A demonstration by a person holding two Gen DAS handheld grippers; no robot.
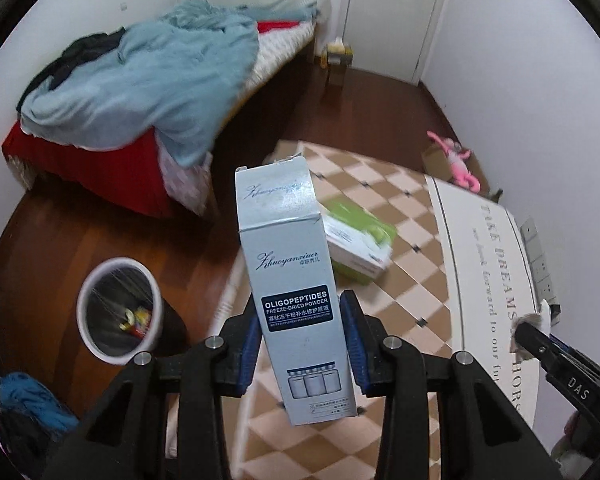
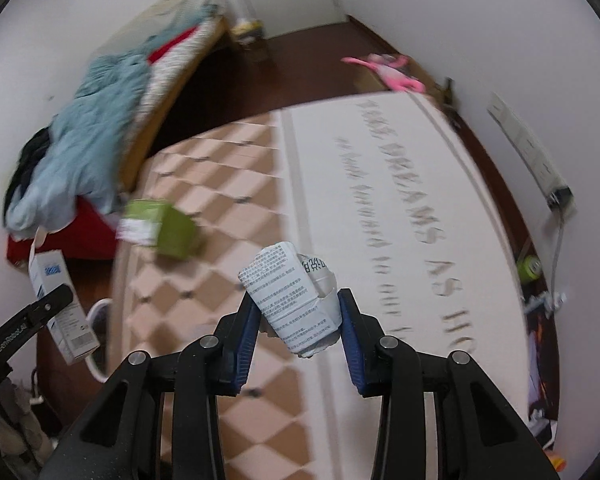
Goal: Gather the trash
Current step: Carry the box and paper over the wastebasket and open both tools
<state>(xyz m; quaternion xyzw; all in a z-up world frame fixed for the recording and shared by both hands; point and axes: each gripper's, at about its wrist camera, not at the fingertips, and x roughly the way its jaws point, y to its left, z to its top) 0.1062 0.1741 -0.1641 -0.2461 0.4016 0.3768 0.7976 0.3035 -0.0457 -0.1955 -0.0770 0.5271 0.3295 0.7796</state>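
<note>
Above the rug's bare edge we find left hand-held gripper clamping the carton, right hand-held gripper clenched on crumpled paper.

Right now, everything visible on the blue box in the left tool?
The blue box is a tall, pale blue carton, apparently thin card, printed "OLIGOPEPTIDES FREEZE-DRIED POWDER" on a dark label with drawn vials below. Its top flap stands open and its edges look scuffed. It tilts slightly, held off the rug by the left tool, whose blue pads press its lower sides. Nothing else touches it.
</note>
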